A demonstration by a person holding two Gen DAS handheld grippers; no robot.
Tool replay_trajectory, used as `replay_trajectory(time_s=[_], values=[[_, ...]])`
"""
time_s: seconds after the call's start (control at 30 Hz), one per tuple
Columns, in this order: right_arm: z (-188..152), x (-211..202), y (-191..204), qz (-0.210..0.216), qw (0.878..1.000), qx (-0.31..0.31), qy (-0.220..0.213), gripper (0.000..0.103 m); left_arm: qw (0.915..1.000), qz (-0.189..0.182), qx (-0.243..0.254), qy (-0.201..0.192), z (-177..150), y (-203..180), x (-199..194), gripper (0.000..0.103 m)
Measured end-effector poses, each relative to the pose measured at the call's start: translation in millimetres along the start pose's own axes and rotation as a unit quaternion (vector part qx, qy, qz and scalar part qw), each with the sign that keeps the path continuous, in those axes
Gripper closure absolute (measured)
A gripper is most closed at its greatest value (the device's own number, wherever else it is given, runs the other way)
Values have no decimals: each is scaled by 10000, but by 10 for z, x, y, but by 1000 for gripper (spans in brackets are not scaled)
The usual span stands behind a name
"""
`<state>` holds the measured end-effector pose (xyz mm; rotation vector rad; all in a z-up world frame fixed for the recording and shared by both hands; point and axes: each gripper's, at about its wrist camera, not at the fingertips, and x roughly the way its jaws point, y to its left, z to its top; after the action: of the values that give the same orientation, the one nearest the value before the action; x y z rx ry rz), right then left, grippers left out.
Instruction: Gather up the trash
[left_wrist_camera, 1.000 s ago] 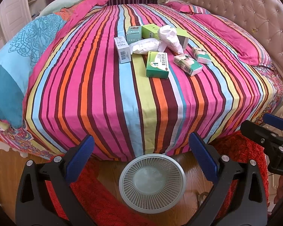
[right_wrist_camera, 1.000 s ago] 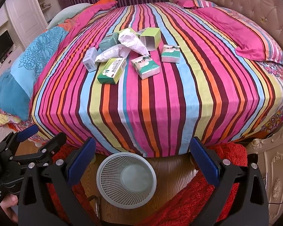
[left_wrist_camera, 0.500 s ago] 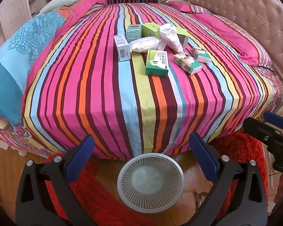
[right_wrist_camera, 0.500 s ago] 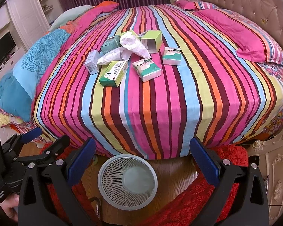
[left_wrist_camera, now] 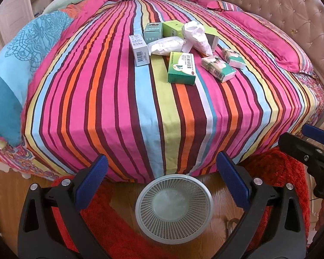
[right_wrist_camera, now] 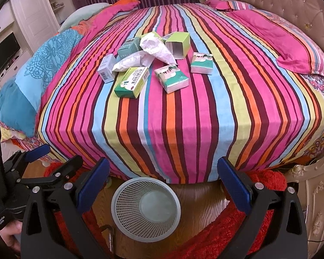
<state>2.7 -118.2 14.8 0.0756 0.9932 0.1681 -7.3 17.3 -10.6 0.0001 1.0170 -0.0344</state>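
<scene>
Nearest, both sets of fingers spread wide and holding nothing: left gripper and right gripper, each poised over the white mesh bin standing empty on the wood floor at the foot of the bed; red rug to either side of it.

Above the bin, a long bare run of striped sheet, draped over the mattress edge; soft and yielding underfoot of any press, so best lifted from rather than pushed into; plenty of open room here for a reach in from the foot.

Further up, mid-bed, the trash in one loose cluster. Closest, the green medicine box and a torn tissue packet, with a second packet just beside; probably light, thin card and foil, likely to crush if squeezed hard; best taken across the narrow sides. At the left, a small white box with a barcode end. Behind, crumpled white paper and a white wrapper, limp and featherweight, overlapping the boxes; pinch at a raised fold. Farthest, a teal box and an open lime-green carton, hollow, easily gripped by one wall.

Beyond, pink pillows and tufted headboard, well apart from the cluster.
</scene>
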Motion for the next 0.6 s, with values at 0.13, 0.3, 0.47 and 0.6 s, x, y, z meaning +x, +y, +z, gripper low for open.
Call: replay_trajectory(time_s=[0.13,0.3,0.47,0.6], values=[[39,63,-31,35,10000,34,38,8,10000,6,-15,65,46,14,79,6],[86,155,-60,67,10000,-4,56,8,9999,-50,-83,120,102,68,195,6],[185,256,-117,127,9999,21,48,8,9994,-162,-269,125,194,160,300,6],[258,318,-146,144,9999,-20,14,8,9992,-138,-363,115,263,221,398,6]])
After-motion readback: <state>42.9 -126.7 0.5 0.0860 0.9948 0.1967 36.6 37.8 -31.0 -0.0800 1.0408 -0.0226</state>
